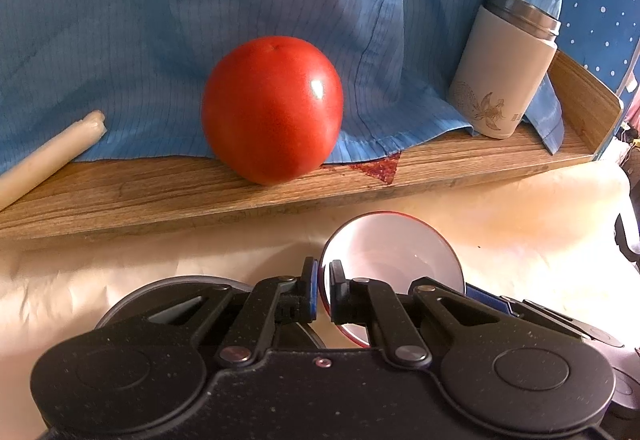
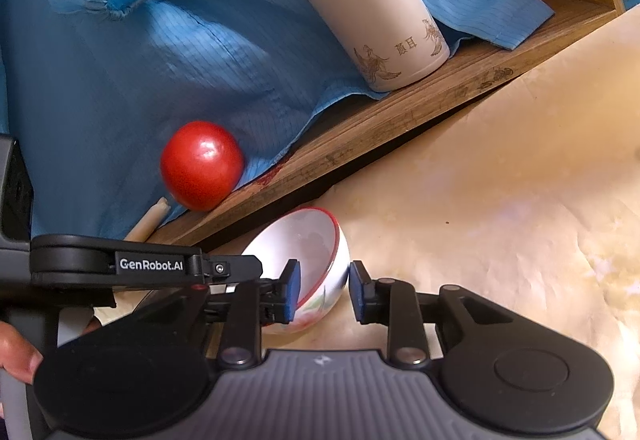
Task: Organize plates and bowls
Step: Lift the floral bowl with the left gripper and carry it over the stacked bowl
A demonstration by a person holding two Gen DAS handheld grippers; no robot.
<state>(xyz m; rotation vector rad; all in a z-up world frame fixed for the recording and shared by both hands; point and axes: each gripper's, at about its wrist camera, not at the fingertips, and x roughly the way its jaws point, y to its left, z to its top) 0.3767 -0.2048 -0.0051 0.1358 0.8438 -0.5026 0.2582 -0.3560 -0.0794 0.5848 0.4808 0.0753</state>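
Two tools meet at one white bowl point(image 2: 308, 252) with a red rim, tilted on the tabletop point(image 2: 500, 200). The left tool point(image 1: 323, 290) pinches its rim tightly; the right tool point(image 2: 323, 290) stands narrow around the wall, its pads not clearly pressing. Next, I judge, comes lifting it toward the grey plate point(image 1: 132, 304) beside. A tomato point(image 1: 272, 110) and flask point(image 1: 504, 68) sit on the wooden shelf point(image 1: 160, 200) behind.

A wooden tray point(image 1: 440, 156) holds a red tomato point(image 1: 272, 110), a cup point(image 1: 506, 68) and blue cloth point(image 1: 160, 20). A bowl point(image 2: 308, 260) sits on the table point(image 2: 500, 200).
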